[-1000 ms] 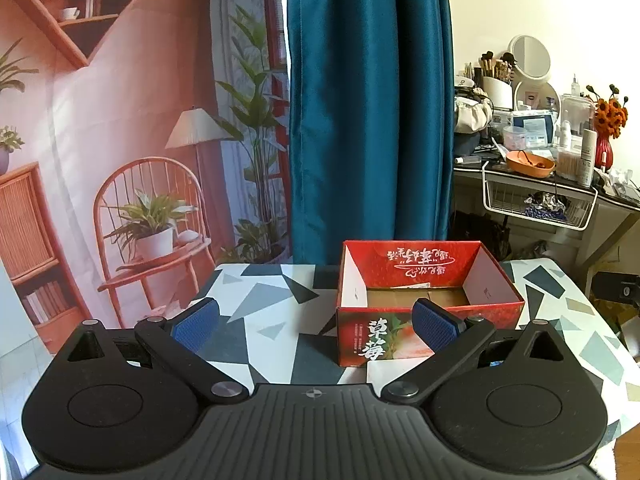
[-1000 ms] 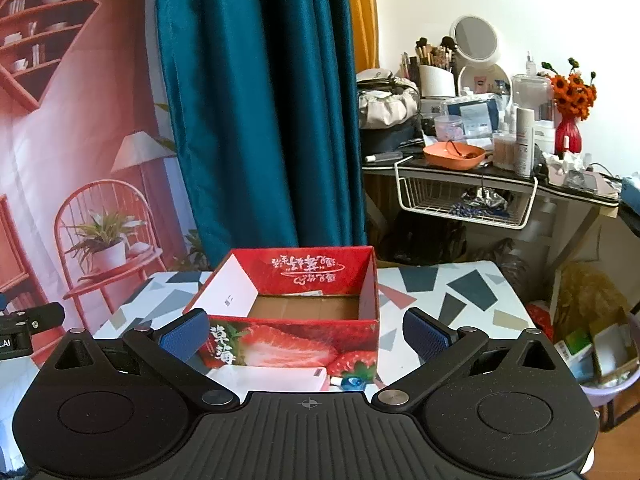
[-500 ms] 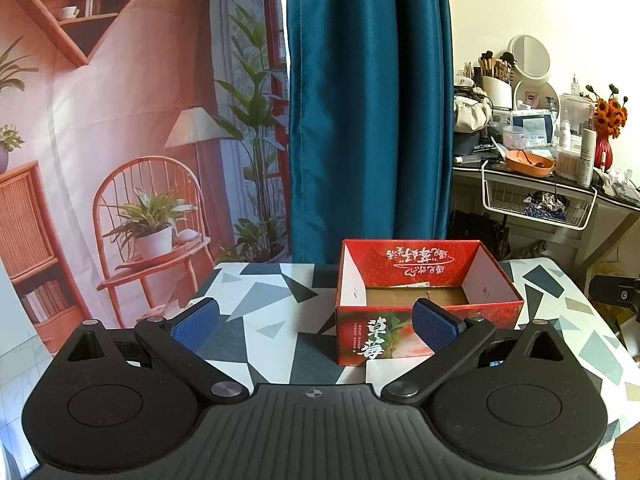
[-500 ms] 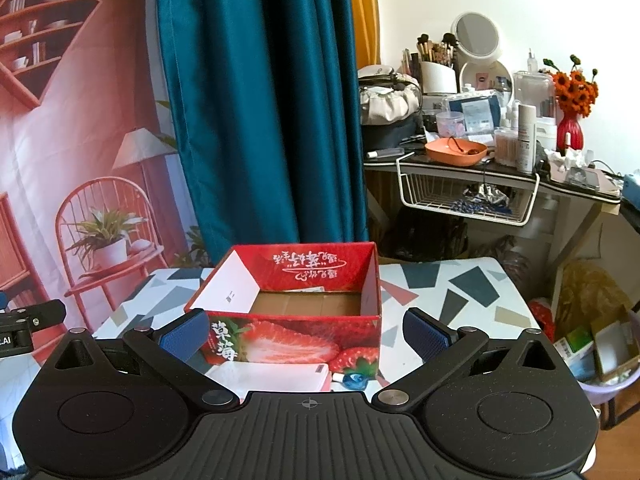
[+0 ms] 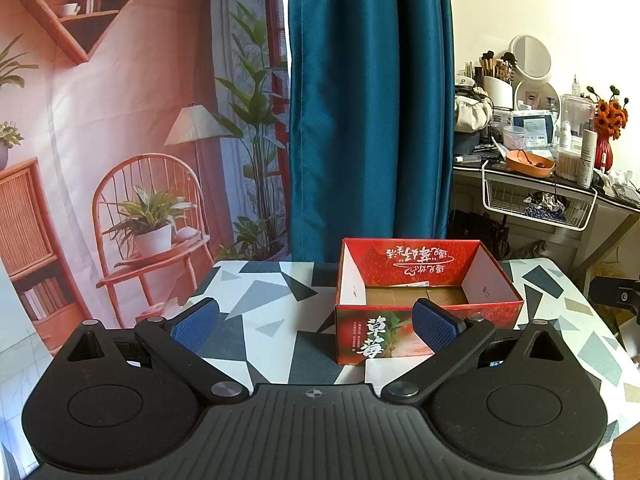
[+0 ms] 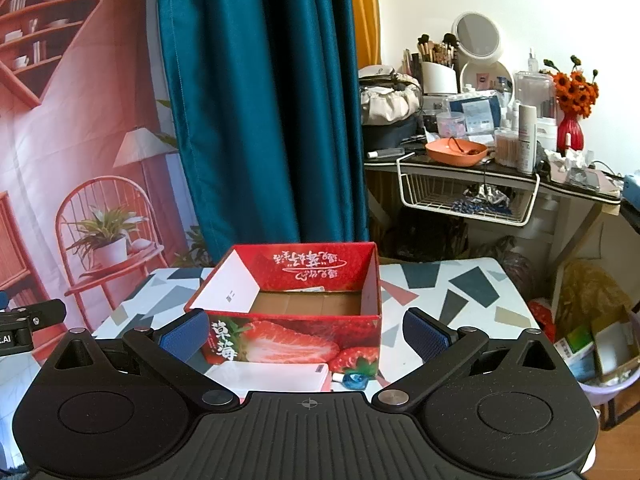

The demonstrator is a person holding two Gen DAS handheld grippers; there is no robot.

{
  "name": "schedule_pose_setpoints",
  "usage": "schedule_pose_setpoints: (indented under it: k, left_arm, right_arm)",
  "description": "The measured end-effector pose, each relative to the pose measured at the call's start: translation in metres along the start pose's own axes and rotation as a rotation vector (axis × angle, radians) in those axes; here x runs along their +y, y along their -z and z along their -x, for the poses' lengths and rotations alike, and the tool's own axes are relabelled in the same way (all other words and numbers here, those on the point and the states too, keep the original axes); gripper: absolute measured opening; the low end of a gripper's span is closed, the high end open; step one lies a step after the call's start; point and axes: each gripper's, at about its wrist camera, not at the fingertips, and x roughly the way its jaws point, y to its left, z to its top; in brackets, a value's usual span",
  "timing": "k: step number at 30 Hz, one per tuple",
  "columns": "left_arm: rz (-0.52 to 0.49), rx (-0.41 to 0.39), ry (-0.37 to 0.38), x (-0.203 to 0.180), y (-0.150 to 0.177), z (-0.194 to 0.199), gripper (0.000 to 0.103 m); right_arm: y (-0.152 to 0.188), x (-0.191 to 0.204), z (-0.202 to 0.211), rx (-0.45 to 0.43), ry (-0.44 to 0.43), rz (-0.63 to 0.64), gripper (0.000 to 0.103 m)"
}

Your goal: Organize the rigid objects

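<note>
A red open-topped strawberry box [image 5: 428,276] [image 6: 296,328] stands on the patterned table [image 5: 260,312]; its cardboard floor shows and looks empty. In the right wrist view a white flat rectangular object [image 6: 272,376] and a small blue object [image 6: 356,380] lie on the table just in front of the box. My left gripper [image 5: 316,326] is open and empty, to the left front of the box. My right gripper [image 6: 306,338] is open and empty, facing the box's front wall above the white object.
A teal curtain [image 5: 368,100] and a printed backdrop [image 5: 120,120] hang behind the table. A cluttered dressing table [image 6: 500,168] with a wire basket stands at the right. Boxes and a bin [image 6: 600,352] sit on the floor past the table's right edge.
The right gripper view has shifted slightly, with the box a little lower and nearer. The left gripper has hardly moved. Both grippers stay open.
</note>
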Motion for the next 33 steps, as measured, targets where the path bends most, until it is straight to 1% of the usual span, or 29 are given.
schedule_pose_setpoints:
  k: [12,33]
  left_arm:
    - [-0.002,0.013,0.028,-0.0002,-0.0007,-0.0019,0.103]
    - [0.013,0.034,0.020,-0.0002,-0.0010,-0.0068,0.103]
  right_arm:
    - [-0.0022,0.0010,0.0003,0.004,-0.007,0.000,0.103]
    - [-0.0019,0.0001,0.0001,0.004,-0.029,-0.014,0.103]
